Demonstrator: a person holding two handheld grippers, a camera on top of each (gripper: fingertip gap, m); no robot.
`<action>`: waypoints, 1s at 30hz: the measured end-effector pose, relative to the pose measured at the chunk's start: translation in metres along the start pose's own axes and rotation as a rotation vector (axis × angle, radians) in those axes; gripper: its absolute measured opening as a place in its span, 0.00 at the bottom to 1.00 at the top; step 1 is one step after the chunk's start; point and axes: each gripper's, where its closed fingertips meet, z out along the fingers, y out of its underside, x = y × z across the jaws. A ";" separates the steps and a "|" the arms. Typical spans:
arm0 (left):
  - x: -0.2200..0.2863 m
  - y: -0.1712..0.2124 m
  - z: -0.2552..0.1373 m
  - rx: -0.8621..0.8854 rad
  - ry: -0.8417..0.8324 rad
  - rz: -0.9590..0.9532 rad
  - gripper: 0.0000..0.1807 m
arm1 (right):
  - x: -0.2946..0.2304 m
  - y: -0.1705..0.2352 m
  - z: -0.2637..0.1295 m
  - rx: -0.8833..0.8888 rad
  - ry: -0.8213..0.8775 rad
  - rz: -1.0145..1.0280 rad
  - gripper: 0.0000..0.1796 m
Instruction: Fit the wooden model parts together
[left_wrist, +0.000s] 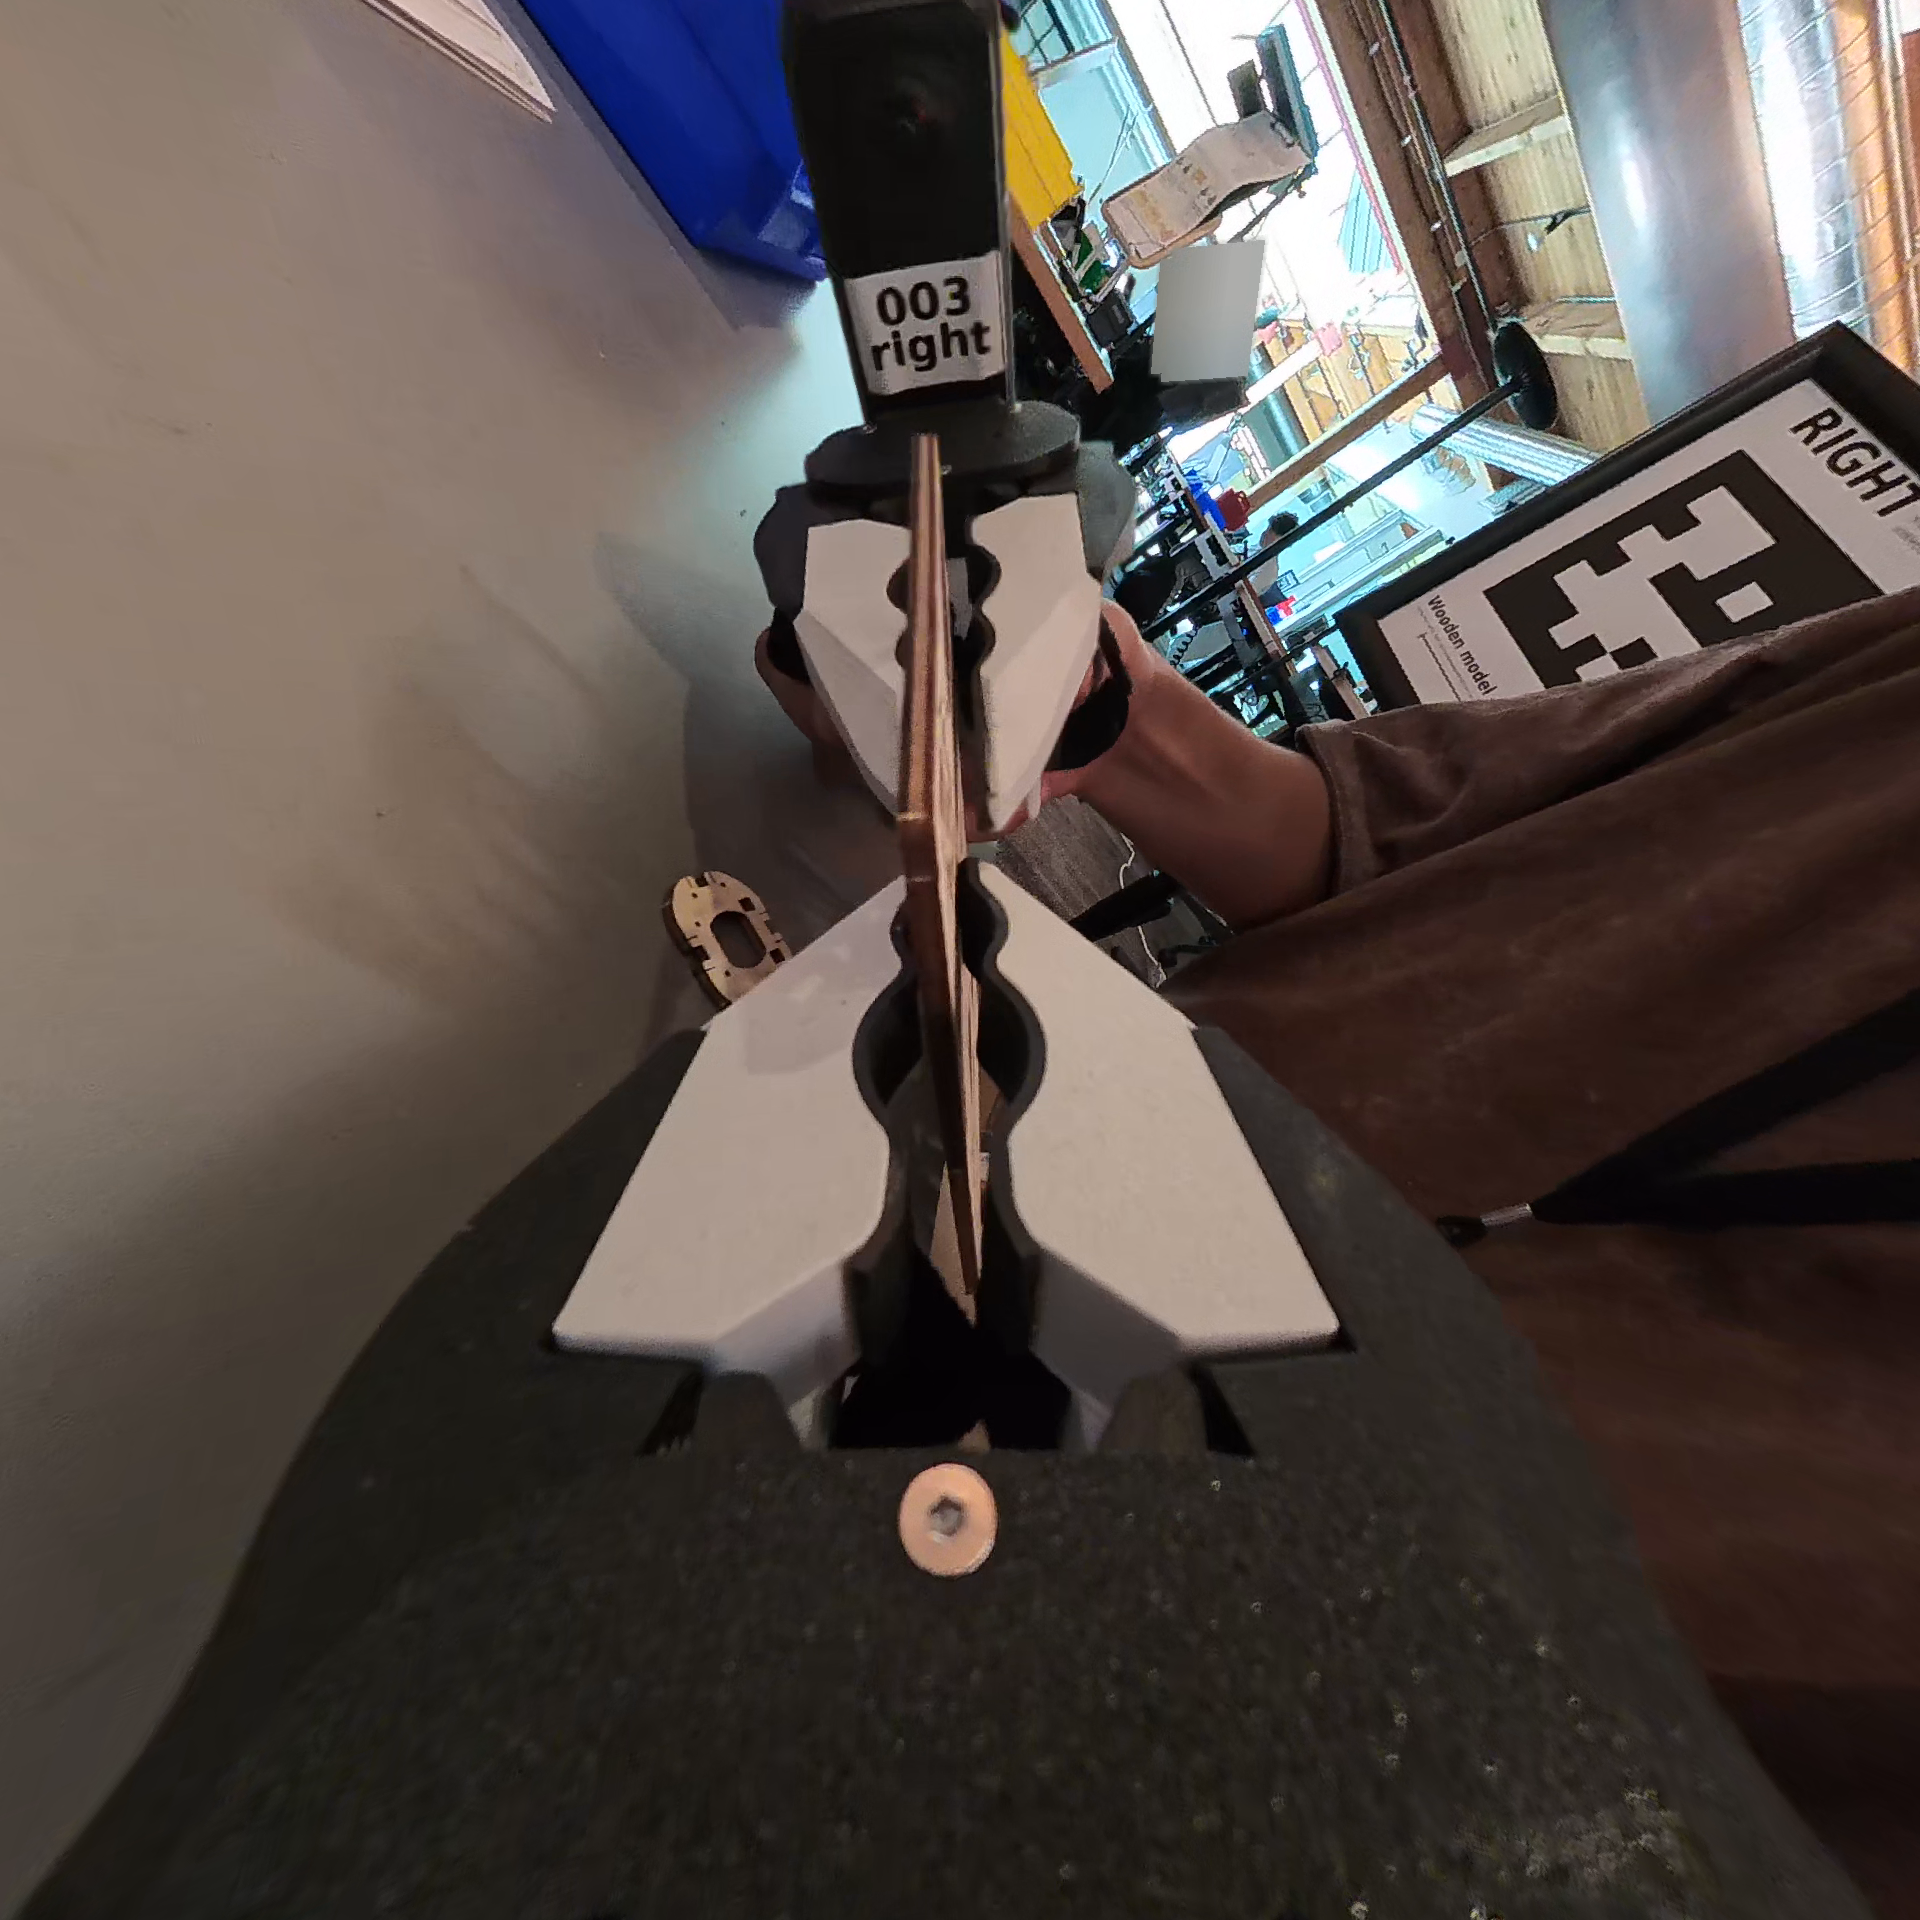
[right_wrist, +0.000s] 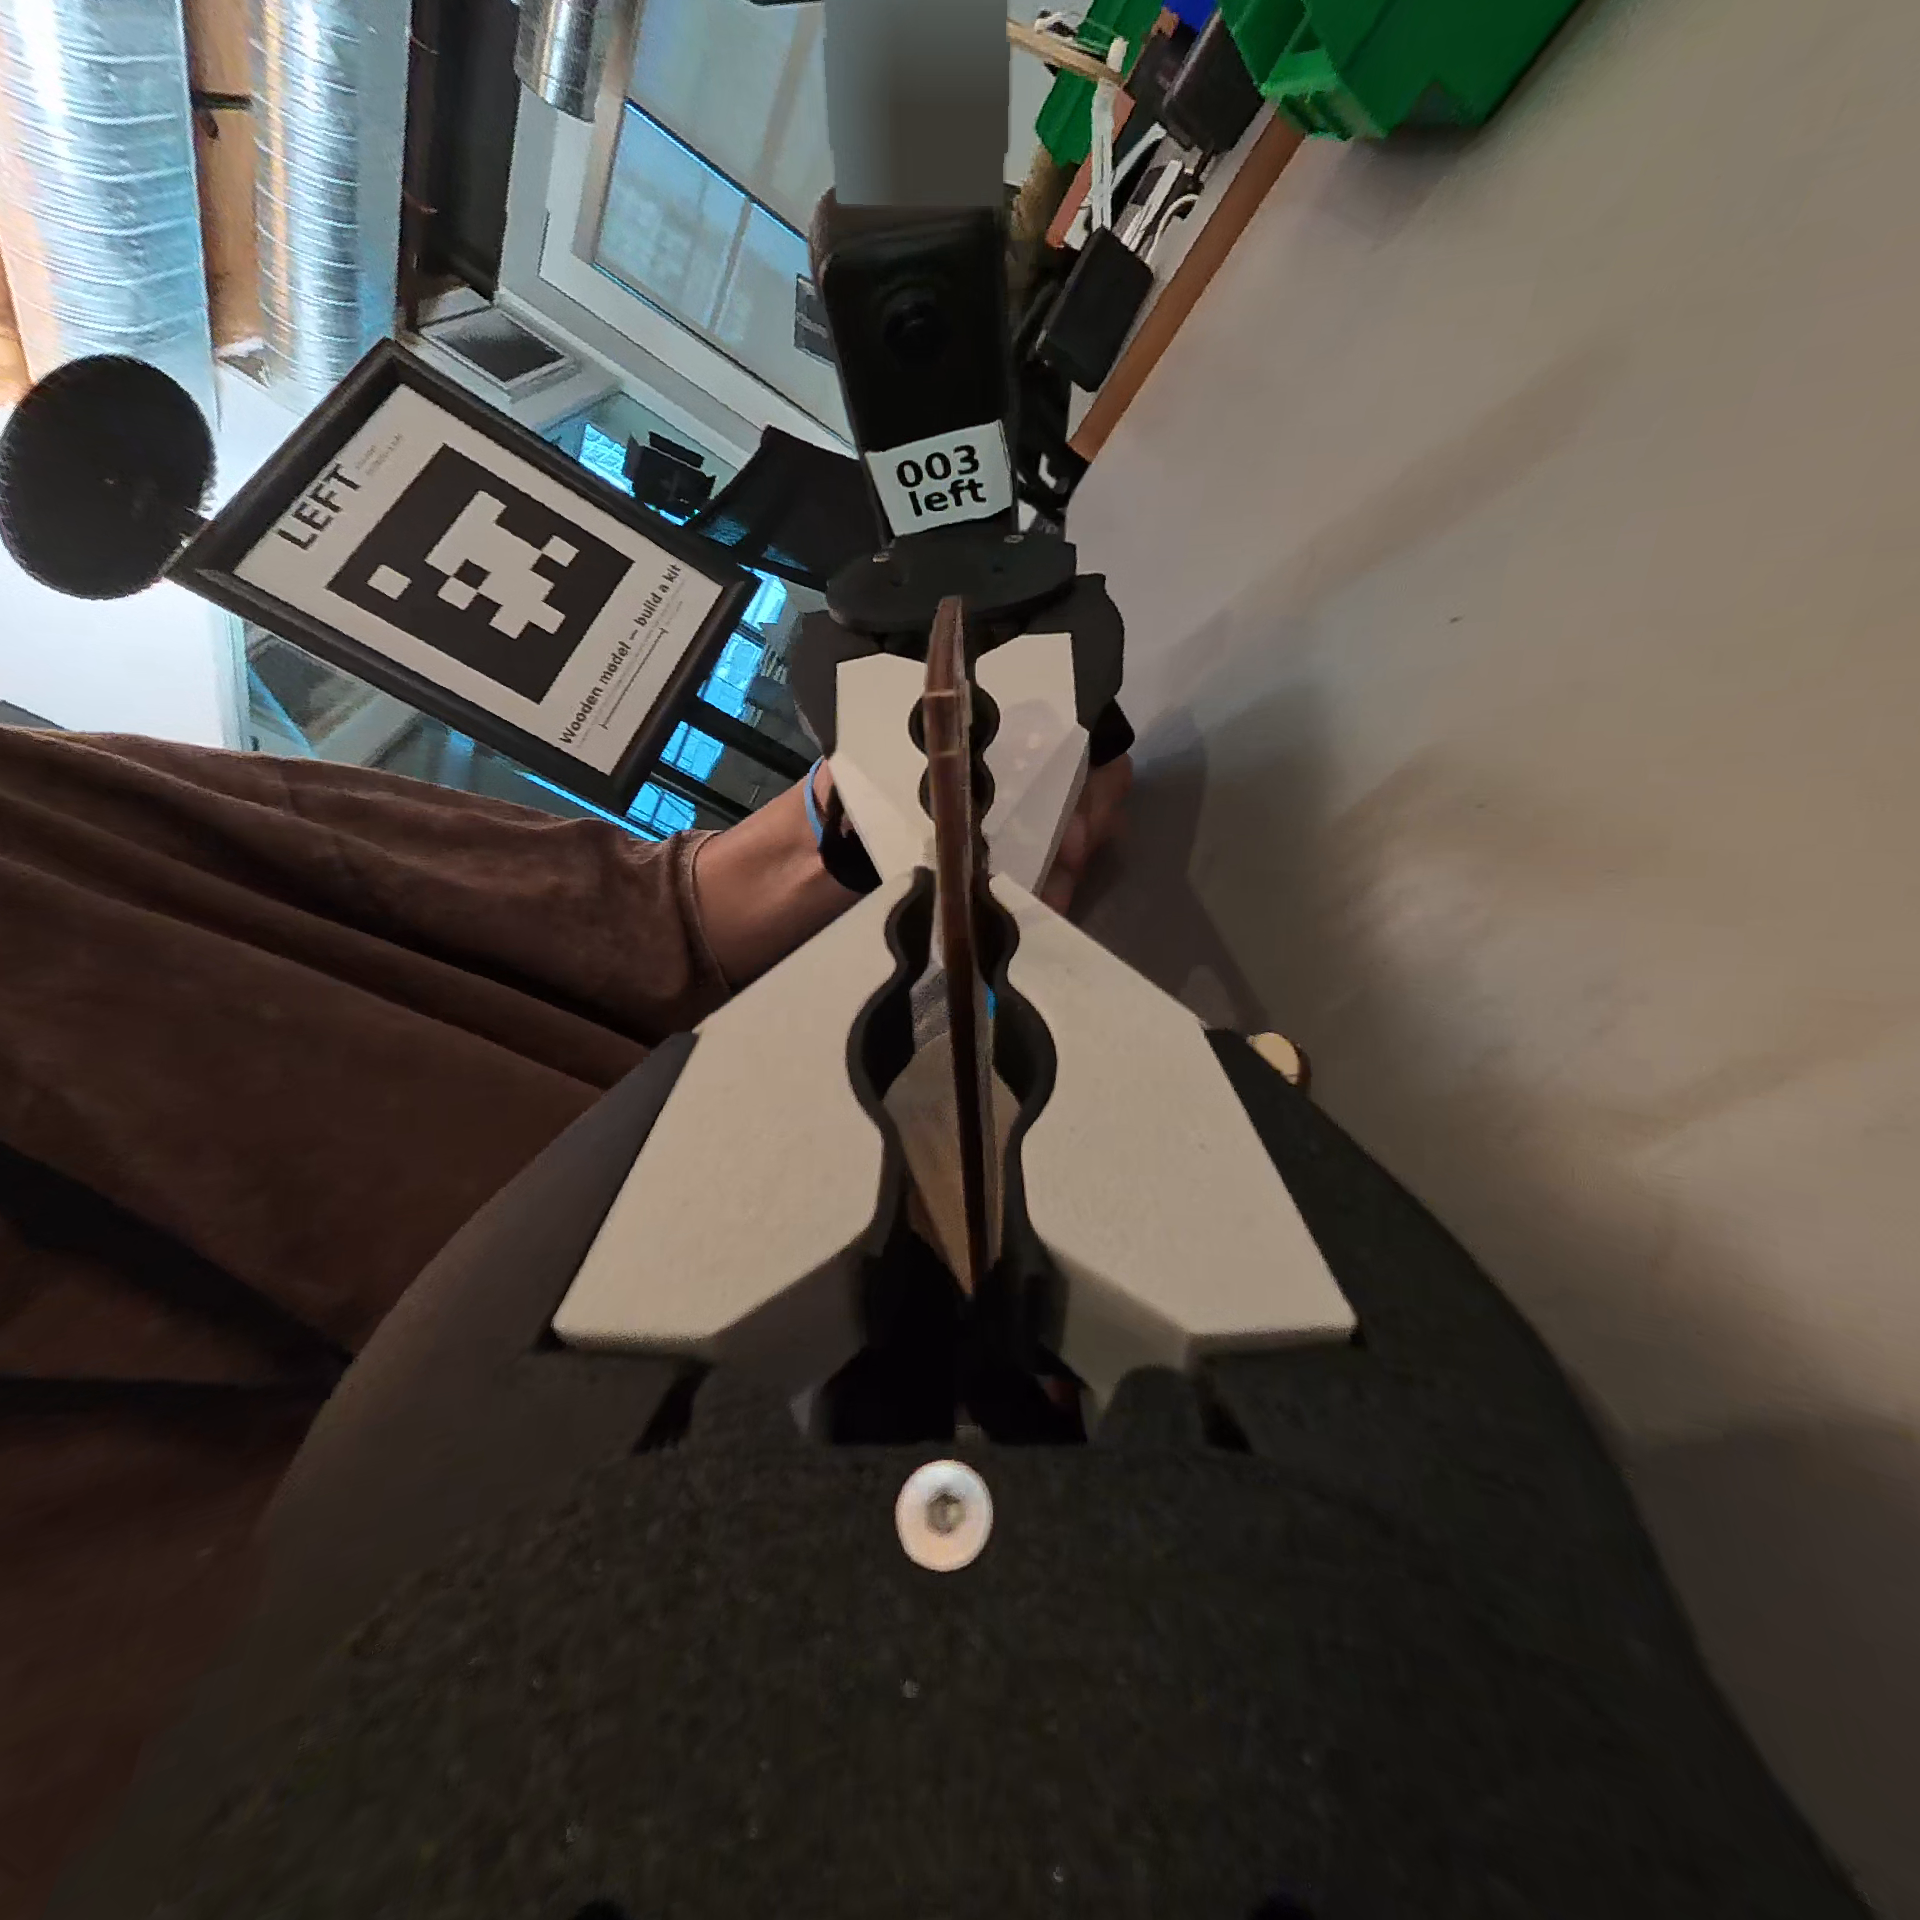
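The two grippers face each other tip to tip above the grey table (left_wrist: 312, 623). A thin brown wooden panel (left_wrist: 928, 675) runs edge-on through both. My left gripper (left_wrist: 940, 894) is shut on its near end. My right gripper (left_wrist: 951, 810) is shut on its far end. A seam crosses the panel edge between the tips, and I cannot tell whether it is one part or two joined. In the right wrist view, my right gripper (right_wrist: 951, 883) is clamped on the panel (right_wrist: 951, 790), and the left gripper (right_wrist: 961, 862) grips it from the far side.
A loose flat wooden part with a slot (left_wrist: 727, 930) lies on the table. A small pale wooden piece (right_wrist: 1280, 1055) sits by my right gripper. A blue bin (left_wrist: 686, 125), green bins (right_wrist: 1351, 62) and framed marker signs (left_wrist: 1714, 561) (right_wrist: 468, 582) stand around. A brown sleeve (left_wrist: 1558, 935) is close. Left and right tips are no more than a few centimetres apart.
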 end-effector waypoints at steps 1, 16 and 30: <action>-0.001 0.000 0.000 -0.001 -0.001 -0.003 0.01 | 0.001 -0.001 -0.001 0.003 -0.002 0.017 0.03; -0.011 -0.003 -0.001 0.013 -0.035 -0.061 0.01 | 0.016 -0.007 -0.007 0.031 0.107 -0.009 0.04; -0.019 -0.002 0.000 0.019 -0.081 -0.086 0.01 | 0.031 -0.006 -0.006 0.003 0.232 -0.054 0.05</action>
